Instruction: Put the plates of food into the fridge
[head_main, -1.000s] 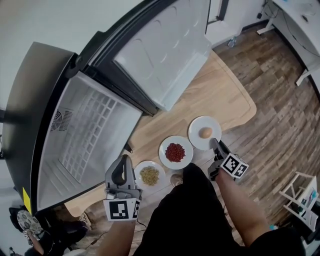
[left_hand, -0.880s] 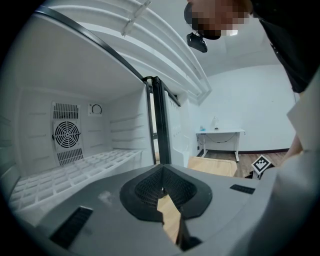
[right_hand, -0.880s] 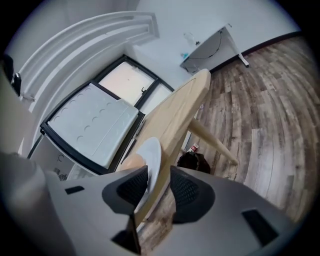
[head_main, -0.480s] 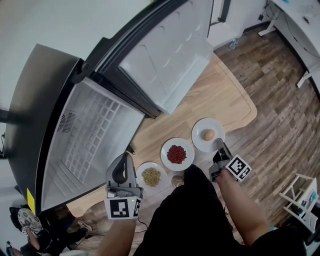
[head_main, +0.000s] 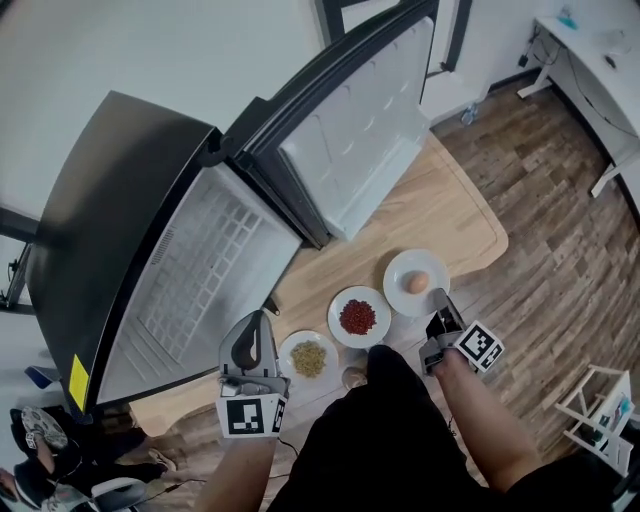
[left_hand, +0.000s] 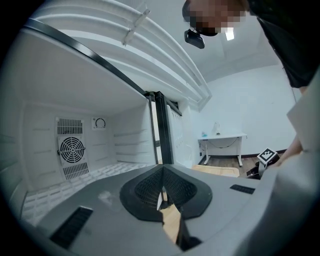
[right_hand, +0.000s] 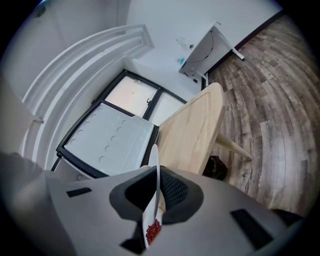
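The right gripper (head_main: 437, 298) has just closed on the near rim of the egg plate (head_main: 402, 270), which sits at the edge of the table (head_main: 440, 205). The left gripper (head_main: 261, 317), jaws pressed together, faces the wide-open fridge (head_main: 200, 290)

Near open fridge (head_main: 200, 270) are egg plate (head_main: 397, 283), bean plate (head_main: 336, 325), grain plate (head_main: 290, 350).
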